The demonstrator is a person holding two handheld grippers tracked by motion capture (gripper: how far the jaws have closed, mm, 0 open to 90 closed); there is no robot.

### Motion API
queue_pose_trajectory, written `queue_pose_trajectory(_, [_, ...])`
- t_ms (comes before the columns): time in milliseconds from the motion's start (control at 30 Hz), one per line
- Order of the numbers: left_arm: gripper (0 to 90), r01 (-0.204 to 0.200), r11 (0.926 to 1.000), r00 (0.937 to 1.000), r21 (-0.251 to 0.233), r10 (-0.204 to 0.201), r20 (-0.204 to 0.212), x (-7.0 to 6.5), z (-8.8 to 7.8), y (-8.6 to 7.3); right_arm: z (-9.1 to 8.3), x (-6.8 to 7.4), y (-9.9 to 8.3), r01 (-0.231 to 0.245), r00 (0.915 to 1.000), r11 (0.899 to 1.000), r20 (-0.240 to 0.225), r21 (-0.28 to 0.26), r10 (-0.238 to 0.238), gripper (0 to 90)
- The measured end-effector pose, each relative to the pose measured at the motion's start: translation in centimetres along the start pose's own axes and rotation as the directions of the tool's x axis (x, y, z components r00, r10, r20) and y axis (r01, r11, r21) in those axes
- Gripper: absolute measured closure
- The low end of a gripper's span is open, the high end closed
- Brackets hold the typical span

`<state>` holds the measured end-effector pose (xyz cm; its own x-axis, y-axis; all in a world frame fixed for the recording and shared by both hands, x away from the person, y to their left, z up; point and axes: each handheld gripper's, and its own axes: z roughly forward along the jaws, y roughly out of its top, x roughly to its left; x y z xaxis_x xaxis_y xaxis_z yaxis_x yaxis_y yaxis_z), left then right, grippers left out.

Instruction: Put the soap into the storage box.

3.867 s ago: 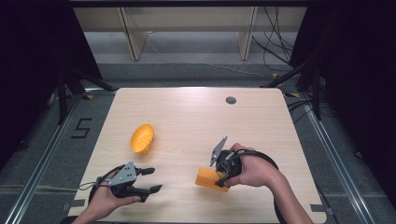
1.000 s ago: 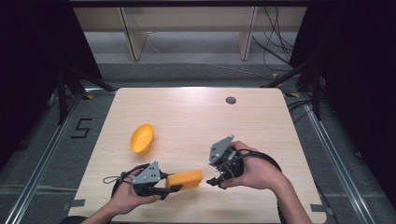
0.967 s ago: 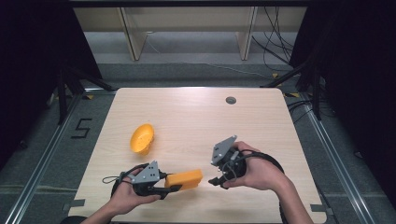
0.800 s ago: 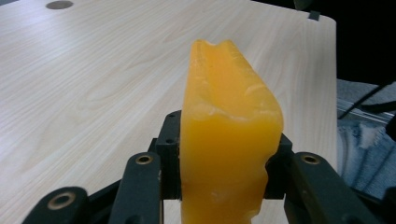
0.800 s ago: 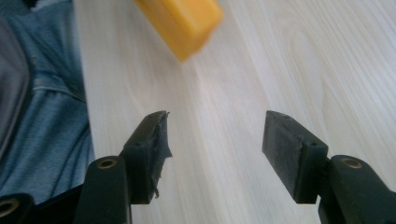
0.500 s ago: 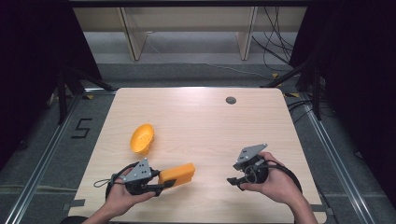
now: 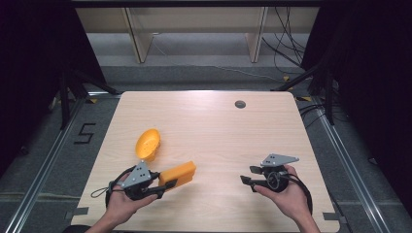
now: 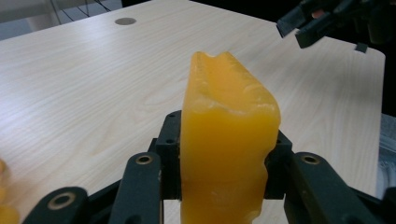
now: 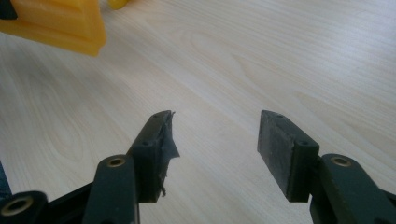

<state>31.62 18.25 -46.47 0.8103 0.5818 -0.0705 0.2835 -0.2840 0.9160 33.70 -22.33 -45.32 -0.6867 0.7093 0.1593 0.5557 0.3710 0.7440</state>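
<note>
An orange wedge-shaped block [image 7: 179, 173] is clamped between the jaws of my left gripper [image 7: 170, 184] at the table's front left. In the left gripper view the block [image 8: 226, 140] stands upright between both pads. My right gripper [image 7: 248, 175] hovers at the front right, well apart from the block. Its jaws have just been closing part way, with nothing between them; in the right gripper view the right gripper [image 9: 215, 140] still gapes over bare wood. The block [image 9: 60, 21] shows at that view's top left. An orange bowl-like shell [image 7: 147, 143] lies behind my left hand.
The light wooden table [image 7: 218, 121] has a dark round grommet [image 7: 240, 104] near its far edge. My right gripper's jaws [image 8: 299, 23] show at the top right of the left gripper view. Shelf legs and cables stand on the floor beyond the table.
The block passed from my right gripper to my left. The right hand then drew off to the right and down, its jaws narrowing; the left hand shifted slightly left with the block.
</note>
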Motion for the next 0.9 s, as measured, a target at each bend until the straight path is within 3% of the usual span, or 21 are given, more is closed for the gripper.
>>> queue_pose_trajectory(100, [60.2, 0.017, 0.9997, 0.9995, -0.016, -0.017, -0.027, 0.4, -0.3, 0.2, 0.1, -0.2, -0.1, 0.026, 0.9996, 1.000, 0.006, -0.003, -0.026, 45.8])
queue_pose_trajectory(167, [60.2, 0.028, 0.9993, 0.9986, -0.023, -0.029, -0.044, 0.8, -0.6, 0.3, 0.2, 0.0, -0.2, -0.004, 0.9998, 1.000, -0.018, 0.013, 0.004, 45.8])
queue_pose_trajectory(267, [60.2, 0.036, 0.9989, 0.9976, -0.030, -0.038, -0.059, 1.1, -0.7, 0.3, 0.2, 0.1, -0.2, -0.013, 0.9997, 1.000, -0.021, 0.013, 0.013, 45.8])
queue_pose_trajectory(300, [60.2, 0.036, 0.9989, 0.9976, -0.030, -0.038, -0.059, 1.1, -0.7, 0.3, 0.3, -0.1, -0.1, 0.007, 0.9998, 1.000, -0.021, 0.011, -0.007, 45.7])
queue_pose_trajectory(400, [60.2, 0.046, 0.9983, 0.9961, -0.037, -0.049, -0.073, 1.3, -0.9, 0.4, 0.2, 0.1, -0.2, -0.011, 0.9995, 1.000, -0.028, 0.025, 0.012, 45.7])
queue_pose_trajectory(433, [60.2, 0.034, 0.9988, 0.9966, -0.036, -0.037, -0.074, 1.5, -1.0, 0.5, 0.2, -0.1, -0.2, 0.025, 0.9996, 1.000, -0.015, 0.009, -0.024, 45.7])
queue_pose_trajectory(467, [60.2, 0.042, 0.9981, 0.9963, -0.046, -0.045, -0.073, 1.6, -1.0, 0.5, 0.3, -0.2, -0.1, 0.018, 0.9994, 1.000, -0.030, 0.007, -0.018, 45.7])
queue_pose_trajectory(533, [60.2, 0.041, 0.9981, 0.9949, -0.046, -0.045, -0.090, 1.7, -1.2, 0.6, 0.2, -0.2, -0.2, 0.019, 0.9998, 1.000, -0.010, -0.008, -0.019, 45.7])
queue_pose_trajectory(600, [60.1, 0.048, 0.9972, 0.9939, -0.057, -0.053, -0.096, 1.9, -1.3, 0.6, 0.2, -0.3, -0.2, 0.011, 0.9996, 1.000, -0.027, -0.004, -0.011, 45.7])
queue_pose_trajectory(733, [60.2, 0.059, 0.9962, 0.9914, -0.063, -0.066, -0.113, 2.1, -1.3, 0.5, 0.2, -0.3, -0.3, 0.003, 0.9999, 1.000, -0.011, 0.002, -0.003, 45.6])
queue_pose_trajectory(833, [60.1, 0.050, 0.9972, 0.9898, -0.055, -0.057, -0.131, 2.2, -1.4, 0.5, 0.3, -0.4, -0.3, 0.006, 0.9988, 1.000, -0.050, 0.017, -0.005, 45.6])
queue_pose_trajectory(867, [60.2, 0.051, 0.9972, 0.9890, -0.054, -0.058, -0.136, 2.2, -1.5, 0.5, 0.2, -0.3, -0.3, 0.004, 0.9999, 1.000, -0.015, 0.014, -0.004, 45.6])
queue_pose_trajectory(900, [60.2, 0.053, 0.9964, 0.9894, -0.066, -0.061, -0.132, 2.3, -1.4, 0.5, 0.2, -0.2, -0.3, 0.003, 0.9998, 1.000, -0.021, 0.013, -0.003, 45.5])
